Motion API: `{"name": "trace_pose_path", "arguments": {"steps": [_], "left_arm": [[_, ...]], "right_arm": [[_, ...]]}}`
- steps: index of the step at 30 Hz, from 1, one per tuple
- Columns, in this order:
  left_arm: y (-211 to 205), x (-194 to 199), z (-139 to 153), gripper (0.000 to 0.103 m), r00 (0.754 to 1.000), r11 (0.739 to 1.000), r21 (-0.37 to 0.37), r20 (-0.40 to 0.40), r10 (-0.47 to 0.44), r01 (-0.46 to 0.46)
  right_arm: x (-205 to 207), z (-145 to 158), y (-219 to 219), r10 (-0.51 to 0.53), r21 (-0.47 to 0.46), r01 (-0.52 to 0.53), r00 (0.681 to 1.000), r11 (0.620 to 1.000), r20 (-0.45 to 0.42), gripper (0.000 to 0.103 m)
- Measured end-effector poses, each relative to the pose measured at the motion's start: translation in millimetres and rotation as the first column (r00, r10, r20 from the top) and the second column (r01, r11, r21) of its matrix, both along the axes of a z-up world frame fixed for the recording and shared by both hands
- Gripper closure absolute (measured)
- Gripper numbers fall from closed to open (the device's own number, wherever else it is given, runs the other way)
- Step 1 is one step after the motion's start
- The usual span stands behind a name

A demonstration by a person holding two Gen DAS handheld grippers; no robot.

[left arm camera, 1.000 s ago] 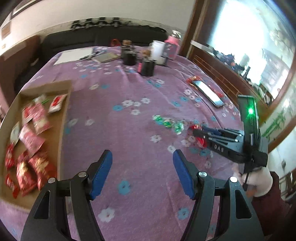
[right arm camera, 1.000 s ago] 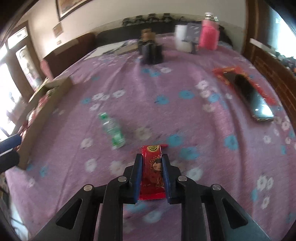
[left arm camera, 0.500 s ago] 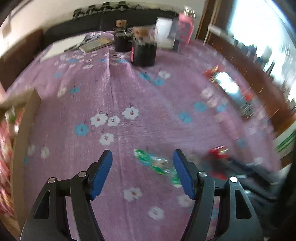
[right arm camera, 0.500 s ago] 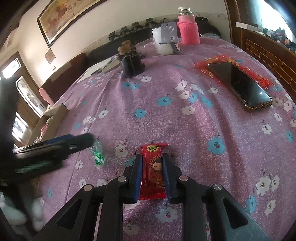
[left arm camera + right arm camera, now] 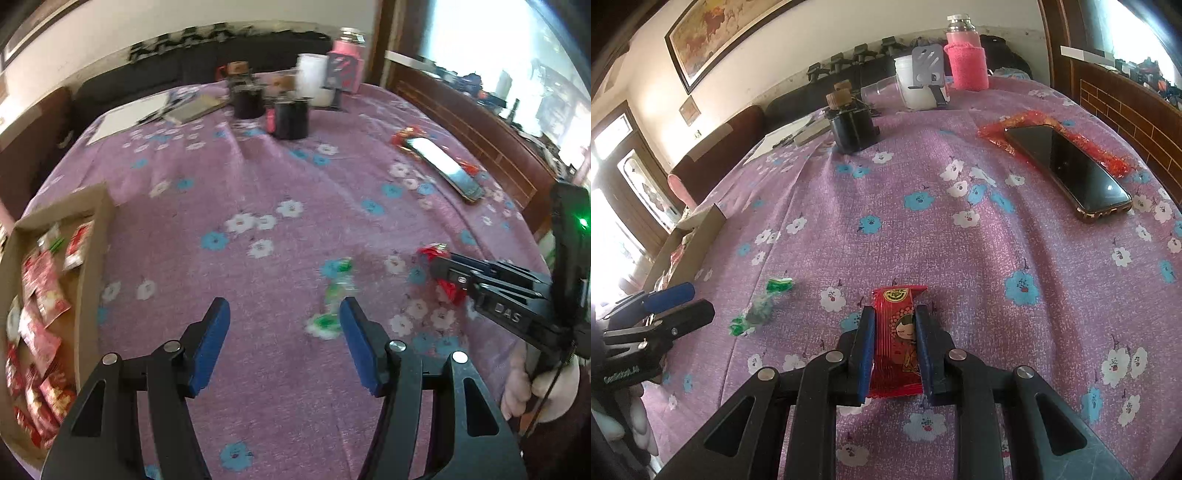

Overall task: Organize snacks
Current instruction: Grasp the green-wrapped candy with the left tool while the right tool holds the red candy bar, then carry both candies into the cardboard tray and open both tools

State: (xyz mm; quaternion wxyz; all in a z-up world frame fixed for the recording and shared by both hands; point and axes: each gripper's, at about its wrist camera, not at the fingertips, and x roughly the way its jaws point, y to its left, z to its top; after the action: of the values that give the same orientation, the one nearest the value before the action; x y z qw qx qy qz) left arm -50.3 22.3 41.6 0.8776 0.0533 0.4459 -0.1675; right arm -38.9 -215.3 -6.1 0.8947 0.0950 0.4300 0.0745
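Observation:
My right gripper [image 5: 894,312] is shut on a red snack packet [image 5: 897,334] just above the purple flowered cloth; the packet also shows in the left wrist view [image 5: 439,271]. A green-wrapped candy [image 5: 334,293] lies on the cloth just ahead of my left gripper [image 5: 284,306], near its right finger; it shows in the right wrist view [image 5: 759,308] too. My left gripper is open and empty. A cardboard tray [image 5: 98,236] at the left holds several red snack packets [image 5: 40,306].
A phone [image 5: 1067,168] lies on a red wrapper at the right. Dark jars [image 5: 290,116], a white cup [image 5: 312,75] and a pink flask [image 5: 964,51] stand at the far end. Paper and a notebook [image 5: 192,109] lie far left. The tray [image 5: 698,236] shows left.
My left gripper has swung back and left over the cloth; the green candy now lies by its right finger and the tray is in view again. My right gripper keeps hold of the red packet.

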Motion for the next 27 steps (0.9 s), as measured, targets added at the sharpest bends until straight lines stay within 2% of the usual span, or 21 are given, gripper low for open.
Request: {"name": "trace_pose_path", "arguments": {"steps": [4, 11, 14, 16, 18, 22, 27], "left_arm": [[-18, 6, -11, 0.042, 0.998, 0.999, -0.003, -0.041, -0.048, 0.048], [-41, 16, -28, 0.042, 0.997, 0.995, 0.081, -0.035, -0.064, 0.066], [-45, 15, -31, 0.042, 0.997, 0.994, 0.073, -0.033, -0.076, 0.078], [-46, 15, -31, 0.051, 0.997, 0.995, 0.073, -0.021, -0.07, 0.072], [-45, 15, -30, 0.084, 0.998, 0.996, 0.074, -0.01, -0.057, 0.057], [-33, 17, -28, 0.087, 0.999, 0.999, 0.046, -0.031, 0.007, -0.006], [-8, 7, -16, 0.086, 0.998, 0.997, -0.07, -0.048, 0.041, -0.044]], "right_arm": [[-1, 0, 1, -0.002, -0.005, 0.002, 1.0, 1.0, 0.003, 0.08], [0, 0, 1, -0.002, -0.006, 0.002, 1.0, 1.0, 0.004, 0.08], [0, 0, 1, -0.002, -0.007, 0.002, 1.0, 1.0, 0.004, 0.08], [0, 0, 1, -0.002, -0.008, 0.002, 1.0, 1.0, 0.004, 0.08], [0, 0, 1, -0.001, -0.01, 0.001, 1.0, 1.0, 0.005, 0.08], [-1, 0, 4, 0.014, -0.029, -0.014, 1.0, 0.999, 0.012, 0.081], [-2, 3, 9, 0.035, -0.04, -0.033, 0.999, 0.999, 0.032, 0.082]]}}
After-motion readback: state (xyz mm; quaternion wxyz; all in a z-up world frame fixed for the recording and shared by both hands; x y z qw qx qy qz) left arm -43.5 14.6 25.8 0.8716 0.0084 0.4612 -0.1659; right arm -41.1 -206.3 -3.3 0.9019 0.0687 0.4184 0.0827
